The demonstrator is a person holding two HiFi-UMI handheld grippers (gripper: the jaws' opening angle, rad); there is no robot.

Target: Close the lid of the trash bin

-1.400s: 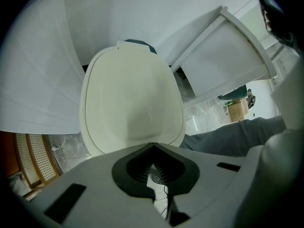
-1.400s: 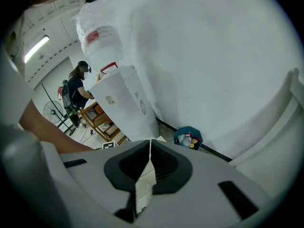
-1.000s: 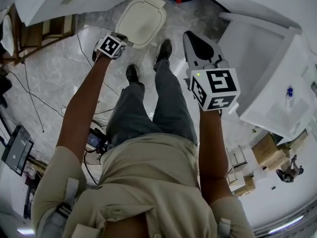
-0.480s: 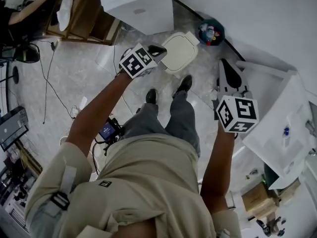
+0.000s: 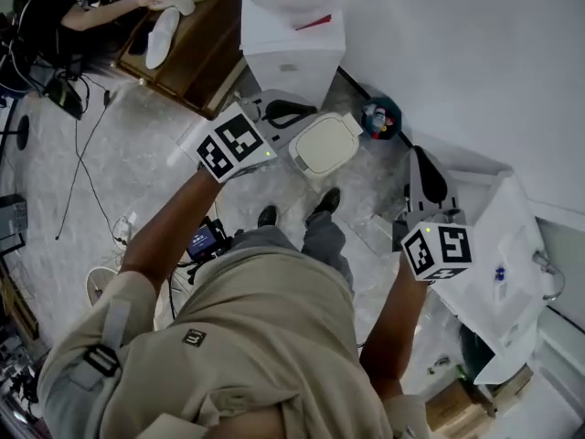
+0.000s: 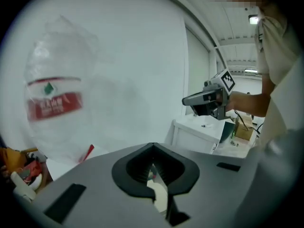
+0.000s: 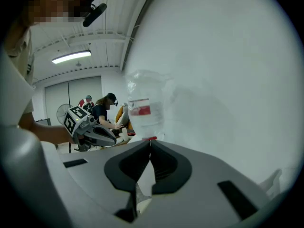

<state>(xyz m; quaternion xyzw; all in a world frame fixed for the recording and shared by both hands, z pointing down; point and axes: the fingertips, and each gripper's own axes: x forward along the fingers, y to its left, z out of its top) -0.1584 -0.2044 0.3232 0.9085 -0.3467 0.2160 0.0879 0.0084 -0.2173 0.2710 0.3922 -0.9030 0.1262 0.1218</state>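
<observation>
Trash bin: we see the trash bin [image 5: 311, 161] on the pale stone floor [image 5: 137, 163], at 12 o'clock from our shoes [image 5: 327, 201] and just in front of a white cabinet [image 5: 292, 44].
Lid: the cream lid [image 5: 326, 142] lies flat on the bin and covers its top.
Left gripper: the left gripper [image 5: 294, 112] sits at 10 o'clock from the lid, its jaw end just beside the lid's edge. We cannot tell whether they touch. Its marker cube [image 5: 233, 144] is at 9 o'clock from the lid.
Left jaws: in its own view the left gripper [image 6: 152, 148] has its tips pressed together, with nothing clamped between them.
Right gripper: we hold the right gripper [image 5: 422, 167] at 4 o'clock from the bin, well apart from it and near a white counter [image 5: 512, 273]. Its jaws point toward 12 o'clock.
Right jaws: in its own view the right gripper [image 7: 150, 144] has its tips meeting, and it carries nothing.
Cross views: the left gripper view shows the right gripper [image 6: 209, 99] at 2 o'clock. The right gripper view shows the left gripper [image 7: 92, 133] at 9 o'clock.
Surroundings: a blue bucket [image 5: 379, 120] stands at 2 o'clock from the lid, against the white wall [image 5: 475, 53]. A wooden desk [image 5: 187, 48] is at 11 o'clock, with another person's arm [image 5: 119, 7] resting on it. A clear plastic bag with a red label [image 7: 142, 109] sits on the cabinet.
</observation>
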